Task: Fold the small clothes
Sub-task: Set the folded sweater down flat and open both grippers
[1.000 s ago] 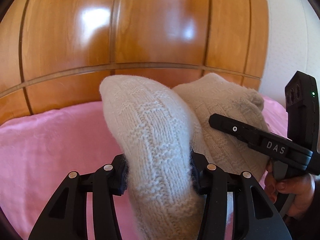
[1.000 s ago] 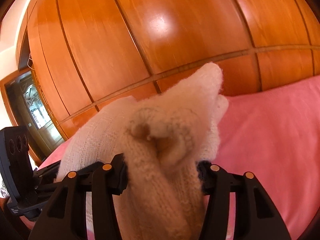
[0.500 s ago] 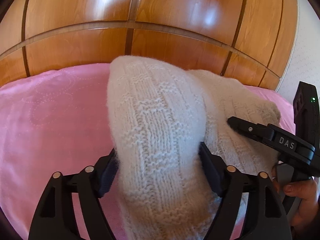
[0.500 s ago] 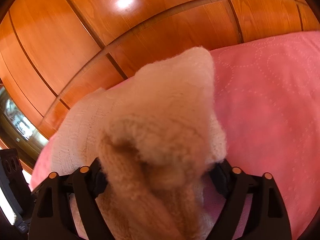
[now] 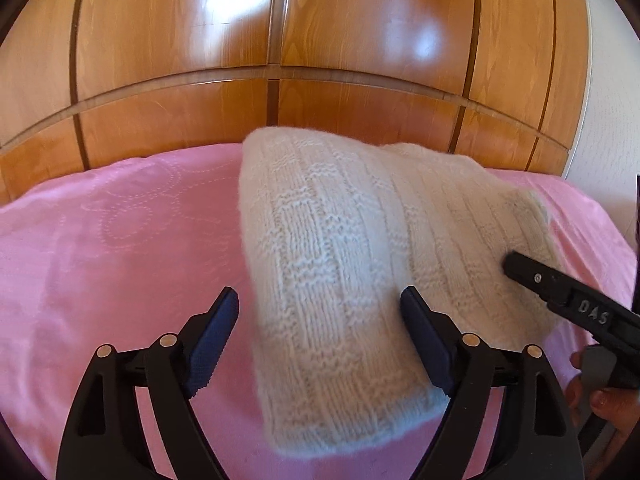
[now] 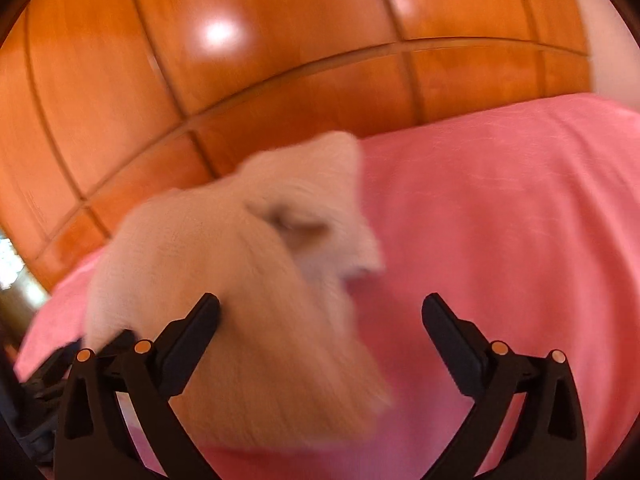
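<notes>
A cream knitted garment [image 5: 352, 272] lies folded on the pink bedspread [image 5: 120, 248]. My left gripper [image 5: 320, 336] has its jaws opening; the knit sits between the pads, clear of the left pad and right against the right one. From the right edge of the left wrist view one finger of my right gripper [image 5: 560, 288] rests against the knit. In the blurred right wrist view the same cream garment [image 6: 240, 288] lies between the opening jaws of my right gripper [image 6: 320, 328], against the left pad and well clear of the right one.
A glossy wooden headboard [image 5: 280, 60] rises behind the bed in both views. A white wall [image 5: 612, 100] stands at the right. A person's hand [image 5: 604, 396] holds the right gripper's handle at the lower right.
Both grippers have gone from shut on the knit to wide open and have dropped toward the bed. The garment has come down and now lies on the bedspread.
</notes>
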The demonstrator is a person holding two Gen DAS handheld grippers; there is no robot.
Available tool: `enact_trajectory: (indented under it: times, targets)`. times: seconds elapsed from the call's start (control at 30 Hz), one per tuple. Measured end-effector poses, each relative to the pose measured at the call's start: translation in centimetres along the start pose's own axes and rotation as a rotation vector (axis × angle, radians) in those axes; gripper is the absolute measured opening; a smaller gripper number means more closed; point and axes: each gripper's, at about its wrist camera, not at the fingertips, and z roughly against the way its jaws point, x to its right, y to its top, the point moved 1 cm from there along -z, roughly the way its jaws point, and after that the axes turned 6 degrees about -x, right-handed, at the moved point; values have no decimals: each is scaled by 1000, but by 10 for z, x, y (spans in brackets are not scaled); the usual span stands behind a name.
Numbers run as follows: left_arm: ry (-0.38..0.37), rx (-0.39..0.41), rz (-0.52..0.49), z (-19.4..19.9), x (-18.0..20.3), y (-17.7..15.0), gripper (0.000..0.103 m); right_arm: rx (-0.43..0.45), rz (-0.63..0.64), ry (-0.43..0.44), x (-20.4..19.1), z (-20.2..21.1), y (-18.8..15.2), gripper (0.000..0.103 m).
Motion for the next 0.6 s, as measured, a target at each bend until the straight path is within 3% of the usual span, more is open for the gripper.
enact_trajectory:
  times: [0.13, 0.37, 0.43, 0.6]
  targets:
    - [14, -19, 10, -2, -3, -2, 82, -28, -51, -25, 9, -4, -1, 101]
    - [29, 0, 15, 13, -3, -16, 82, 15, -94, 71, 19, 8, -6, 101]
    - [46, 8, 27, 19, -4, -19, 90, 23, -108, 71, 23, 12, -9, 101]
    - [70, 13, 49, 31, -4, -26, 93, 27, -117, 75, 24, 19, -14, 101]
